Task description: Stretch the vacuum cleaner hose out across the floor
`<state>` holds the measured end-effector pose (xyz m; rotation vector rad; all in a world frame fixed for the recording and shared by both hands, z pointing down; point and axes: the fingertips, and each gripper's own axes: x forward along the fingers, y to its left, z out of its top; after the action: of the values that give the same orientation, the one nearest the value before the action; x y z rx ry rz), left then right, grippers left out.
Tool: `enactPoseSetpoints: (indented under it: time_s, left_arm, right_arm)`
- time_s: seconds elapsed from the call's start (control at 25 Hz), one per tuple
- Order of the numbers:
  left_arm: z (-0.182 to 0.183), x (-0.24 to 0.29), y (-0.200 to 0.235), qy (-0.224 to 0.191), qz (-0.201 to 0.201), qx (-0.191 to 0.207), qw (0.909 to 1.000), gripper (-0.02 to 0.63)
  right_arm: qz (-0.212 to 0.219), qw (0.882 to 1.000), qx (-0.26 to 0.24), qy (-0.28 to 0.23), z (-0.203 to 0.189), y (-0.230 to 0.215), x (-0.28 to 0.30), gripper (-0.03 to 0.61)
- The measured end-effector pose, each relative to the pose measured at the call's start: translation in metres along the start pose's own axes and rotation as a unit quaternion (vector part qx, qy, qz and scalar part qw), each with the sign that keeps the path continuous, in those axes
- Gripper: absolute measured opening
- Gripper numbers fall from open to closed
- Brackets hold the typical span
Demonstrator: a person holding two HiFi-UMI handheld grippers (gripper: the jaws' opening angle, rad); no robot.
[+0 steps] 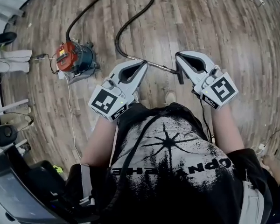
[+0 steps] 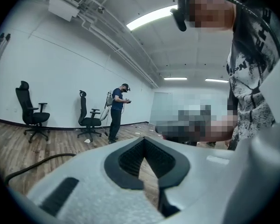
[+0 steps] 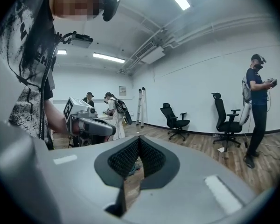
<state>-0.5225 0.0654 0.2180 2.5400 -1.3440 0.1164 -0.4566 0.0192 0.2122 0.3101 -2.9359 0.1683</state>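
Observation:
In the head view an orange and blue vacuum cleaner (image 1: 74, 59) stands on the wood floor at the left. Its black hose (image 1: 130, 20) loops far up and back, then joins a metal wand (image 1: 157, 66) that ends in a dark floor nozzle (image 1: 179, 74). Both grippers are held up in front of the person's chest, above the wand. My left gripper (image 1: 143, 62) is shut and empty; its jaws (image 2: 143, 143) meet with nothing between them. My right gripper (image 1: 177, 55) is also shut and empty (image 3: 138, 143). A stretch of hose (image 2: 32, 165) shows low left in the left gripper view.
A white cable (image 1: 72, 120) runs from the vacuum toward the person's feet. Equipment and cords crowd the left edge (image 1: 7, 129). Office chairs (image 2: 33, 116) (image 3: 175, 119) stand along the walls, and other people (image 2: 116, 113) (image 3: 257, 111) stand nearby.

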Motion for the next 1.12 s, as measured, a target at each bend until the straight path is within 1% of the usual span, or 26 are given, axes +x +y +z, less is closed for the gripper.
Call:
enactPoseSetpoints:
  time_s: [0.08, 0.2, 0.32, 0.4, 0.52, 0.64, 0.72, 0.84, 0.96, 1.12]
  left_arm:
    - [0.002, -0.01, 0.014, 0.005, -0.025, 0.008, 0.9996, 0.0]
    - [-0.001, -0.024, 0.038, 0.017, -0.065, 0.008, 0.9977, 0.0]
    - [-0.006, -0.028, 0.067, 0.026, -0.092, -0.001, 0.9954, 0.0]
    - [-0.014, -0.027, 0.083, 0.035, -0.106, -0.009, 0.9937, 0.0]
    - [-0.032, -0.02, 0.098, 0.046, -0.122, -0.013, 0.9914, 0.0]
    - [-0.056, -0.003, 0.112, 0.032, -0.123, -0.028, 0.9915, 0.0]
    - [-0.083, 0.011, 0.122, 0.021, -0.117, -0.038, 0.9922, 0.0]
    - [-0.135, 0.042, 0.133, 0.01, -0.116, -0.047, 0.9921, 0.0]
    - [-0.195, 0.079, 0.137, -0.004, -0.132, -0.047, 0.9902, 0.0]
    - [-0.271, 0.125, 0.161, -0.039, -0.152, -0.032, 0.9871, 0.0]
  right_arm:
    - [-0.026, 1.0, 0.006, -0.008, 0.007, 0.005, 0.013, 0.006]
    - [-0.074, 0.997, 0.018, -0.018, 0.016, 0.007, 0.033, 0.006]
    - [-0.106, 0.994, 0.016, -0.016, 0.017, 0.002, 0.052, 0.006]
    - [-0.119, 0.993, 0.024, -0.012, 0.009, 0.001, 0.059, 0.006]
    - [-0.129, 0.991, 0.028, 0.001, -0.015, 0.004, 0.066, 0.006]
    - [-0.118, 0.992, 0.034, -0.002, -0.046, 0.005, 0.075, 0.006]
    - [-0.109, 0.994, 0.024, 0.017, -0.08, 0.0, 0.084, 0.006]
    - [-0.091, 0.993, 0.003, 0.075, -0.158, -0.015, 0.1, 0.012]
    - [-0.035, 0.991, -0.025, 0.126, -0.255, -0.022, 0.124, 0.052]
    - [0.025, 0.985, -0.017, 0.171, -0.401, -0.03, 0.174, 0.088]
